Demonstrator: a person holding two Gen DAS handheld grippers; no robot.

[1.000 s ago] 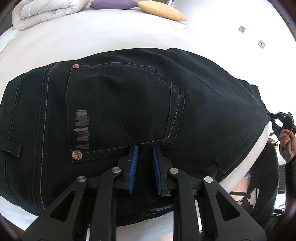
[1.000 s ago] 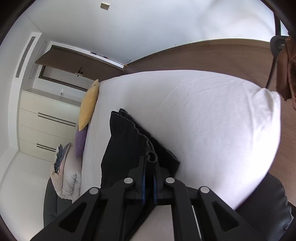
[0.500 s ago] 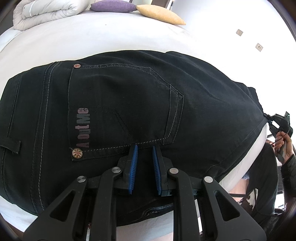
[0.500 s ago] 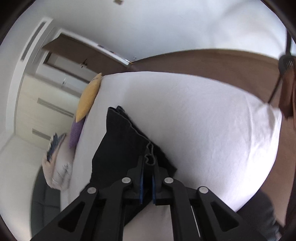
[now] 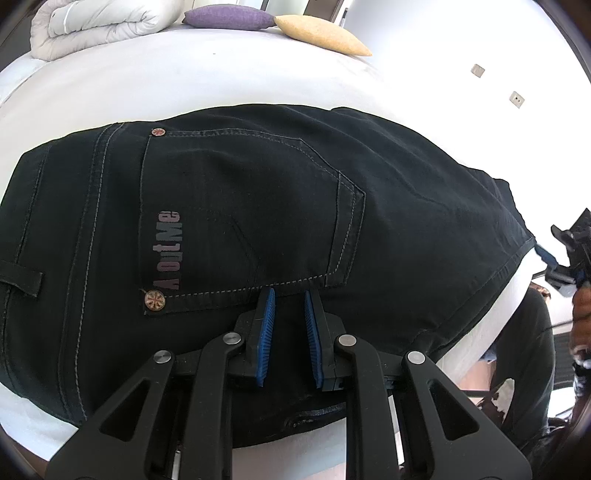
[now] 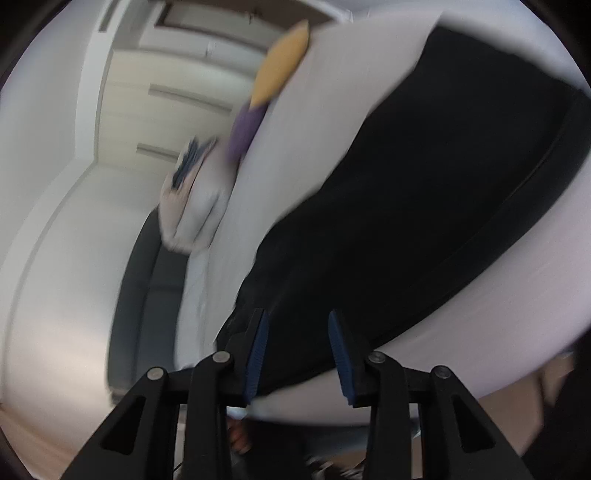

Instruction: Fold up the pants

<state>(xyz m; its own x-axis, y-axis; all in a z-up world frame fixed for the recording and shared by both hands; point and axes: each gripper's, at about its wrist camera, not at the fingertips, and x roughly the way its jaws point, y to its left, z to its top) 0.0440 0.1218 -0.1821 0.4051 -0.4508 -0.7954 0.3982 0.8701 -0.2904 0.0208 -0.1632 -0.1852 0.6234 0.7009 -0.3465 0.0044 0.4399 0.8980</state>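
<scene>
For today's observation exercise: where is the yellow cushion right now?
In the left wrist view, the yellow cushion lies at the far edge of the white bed, right of the purple cushion, beyond the black pants.

Bright daylight washes out the white wall (image 5: 461,44) in the sharp left wrist view; the right wrist view is smeared by motion blur. Fisheye edges bend and darken.

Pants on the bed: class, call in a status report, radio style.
Left gripper nearly shut, low over the pants; grip unclear. Right gripper opening, nothing pinched. Pants folded flat on bed. Nothing in the way.
</scene>
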